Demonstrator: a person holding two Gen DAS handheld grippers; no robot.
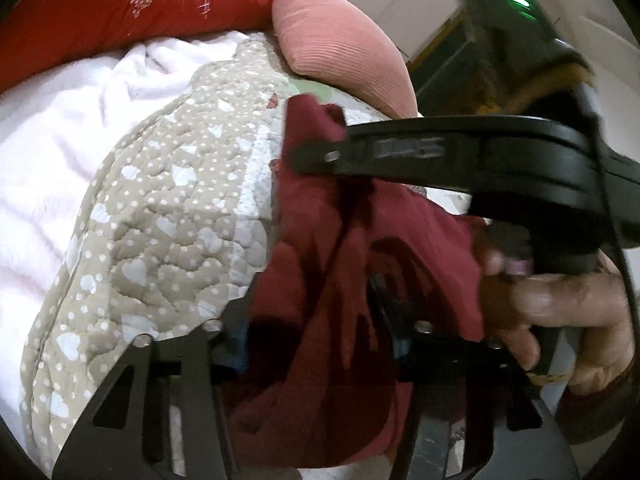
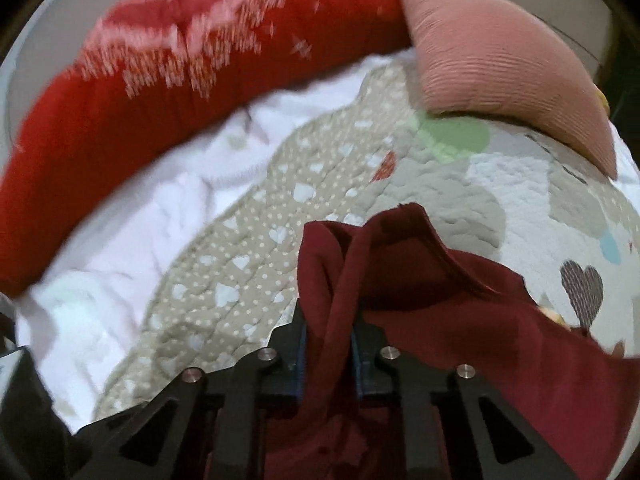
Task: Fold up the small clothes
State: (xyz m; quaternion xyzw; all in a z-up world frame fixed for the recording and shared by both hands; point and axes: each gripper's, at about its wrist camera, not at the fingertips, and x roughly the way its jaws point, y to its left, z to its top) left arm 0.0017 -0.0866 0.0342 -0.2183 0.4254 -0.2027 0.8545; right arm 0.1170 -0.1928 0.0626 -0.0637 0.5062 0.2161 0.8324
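**One maroon garment, two grippers**

One crumpled dark maroon cloth garment [image 2: 420,280] lies bunched in deep folds on one quilted beige heart-print bedspread [image 2: 240,280]. The right gripper [image 2: 328,344] pinches a gathered fold. The left gripper [image 1: 316,312] stands partly open around cloth; whether it presses is unclear.

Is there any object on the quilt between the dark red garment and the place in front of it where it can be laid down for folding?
Nothing visible. In the right wrist view the dark red garment hangs over bare quilt. The pink cushion and red pillow lie far back, at the edge.
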